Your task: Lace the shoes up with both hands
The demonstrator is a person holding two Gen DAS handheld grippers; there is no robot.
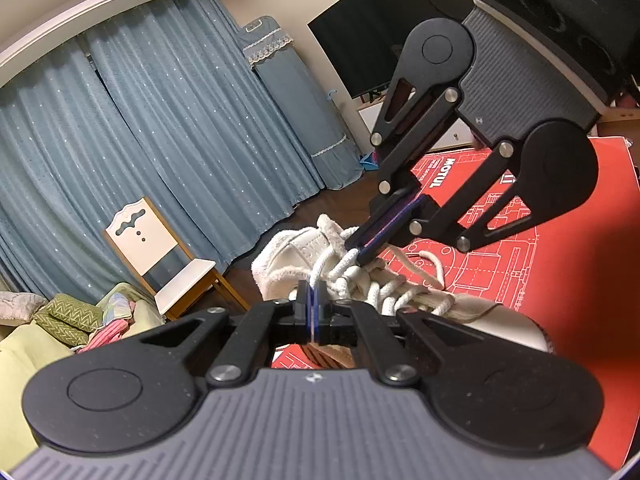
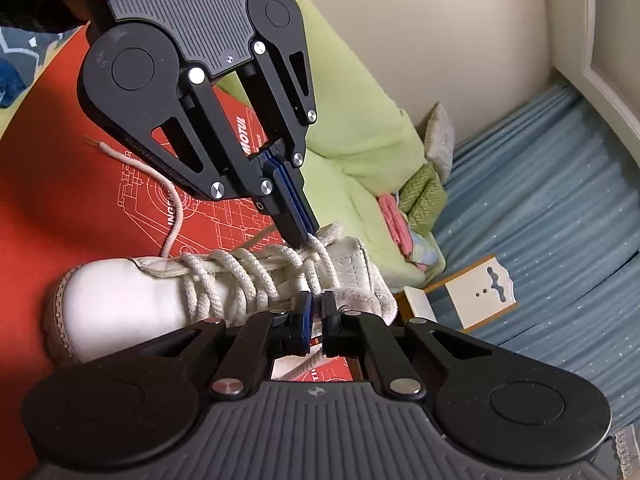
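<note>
Clamped on the white shoelace (image 2: 256, 276) near the sneaker (image 2: 120, 304) collar, both the left gripper (image 2: 306, 236) and right gripper (image 2: 316, 312) risk loosening crossings already laced if it is pulled unevenly.

Red mat (image 2: 48, 168) with white line drawings carries white shoe (image 2: 120, 300) lying on it; loose lace end (image 2: 172, 216) trails across mat.

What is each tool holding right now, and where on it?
Each tool pinches the white lace: the left tool and the right tool both grip it near the top eyelets of the shoe, by the tongue.
</note>
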